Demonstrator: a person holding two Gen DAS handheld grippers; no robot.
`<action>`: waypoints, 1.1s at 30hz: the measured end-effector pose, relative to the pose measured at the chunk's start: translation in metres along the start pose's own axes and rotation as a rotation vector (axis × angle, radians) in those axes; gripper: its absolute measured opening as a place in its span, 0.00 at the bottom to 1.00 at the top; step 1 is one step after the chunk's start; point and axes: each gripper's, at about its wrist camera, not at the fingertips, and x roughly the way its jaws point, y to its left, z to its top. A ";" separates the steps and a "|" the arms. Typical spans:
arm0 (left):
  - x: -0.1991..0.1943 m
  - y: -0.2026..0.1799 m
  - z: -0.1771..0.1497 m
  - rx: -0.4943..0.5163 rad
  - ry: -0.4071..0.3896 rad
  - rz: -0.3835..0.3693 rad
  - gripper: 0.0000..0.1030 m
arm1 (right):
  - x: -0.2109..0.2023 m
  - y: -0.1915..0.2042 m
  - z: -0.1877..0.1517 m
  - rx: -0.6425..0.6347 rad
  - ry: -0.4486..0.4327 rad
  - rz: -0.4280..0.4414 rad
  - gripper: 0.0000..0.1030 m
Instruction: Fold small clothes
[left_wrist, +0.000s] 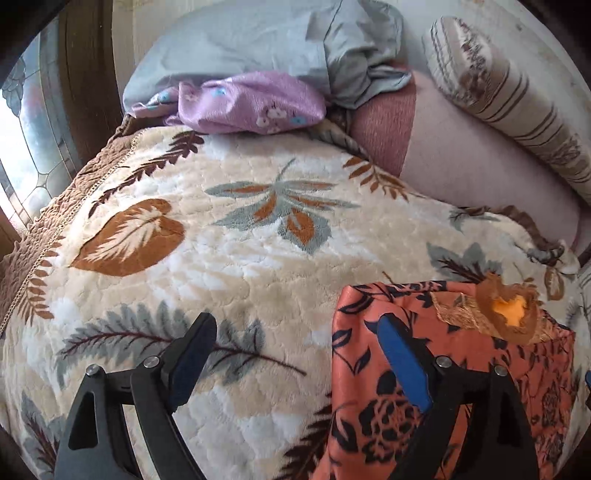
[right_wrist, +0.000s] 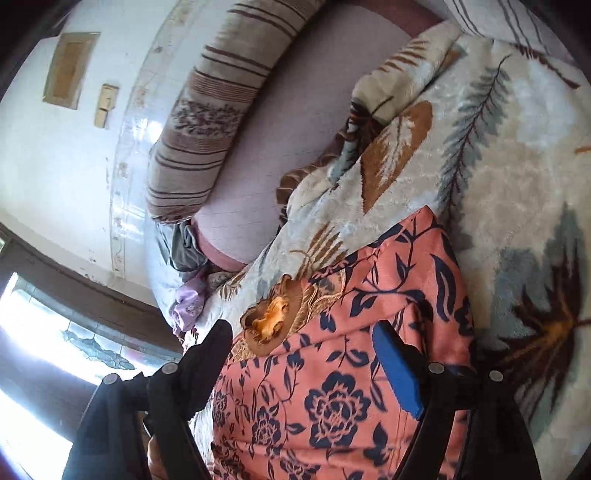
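An orange garment (left_wrist: 461, 369) with a dark floral print and a gold embroidered neckline (left_wrist: 506, 310) lies folded on the leaf-patterned blanket (left_wrist: 221, 258). My left gripper (left_wrist: 295, 354) is open above the garment's left edge, its right finger over the cloth and its left finger over the blanket. In the right wrist view the same garment (right_wrist: 332, 369) fills the bottom centre. My right gripper (right_wrist: 306, 354) is open just above it, jaws wide apart, holding nothing.
A purple floral cloth (left_wrist: 251, 103) and a pale blue pillow (left_wrist: 258, 44) lie at the head of the bed. A striped bolster (left_wrist: 517, 110) lies on the pink sheet (left_wrist: 480, 166) by the wall. A window (left_wrist: 26, 129) is at the left.
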 end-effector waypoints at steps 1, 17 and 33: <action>-0.017 0.004 -0.011 0.013 -0.004 -0.021 0.87 | -0.012 0.005 -0.015 -0.026 0.011 -0.010 0.79; -0.151 0.079 -0.243 -0.133 0.159 -0.134 0.87 | -0.191 -0.032 -0.206 0.021 0.051 -0.181 0.79; -0.176 0.082 -0.275 -0.137 0.214 -0.180 0.87 | -0.210 -0.081 -0.213 0.156 0.145 -0.173 0.79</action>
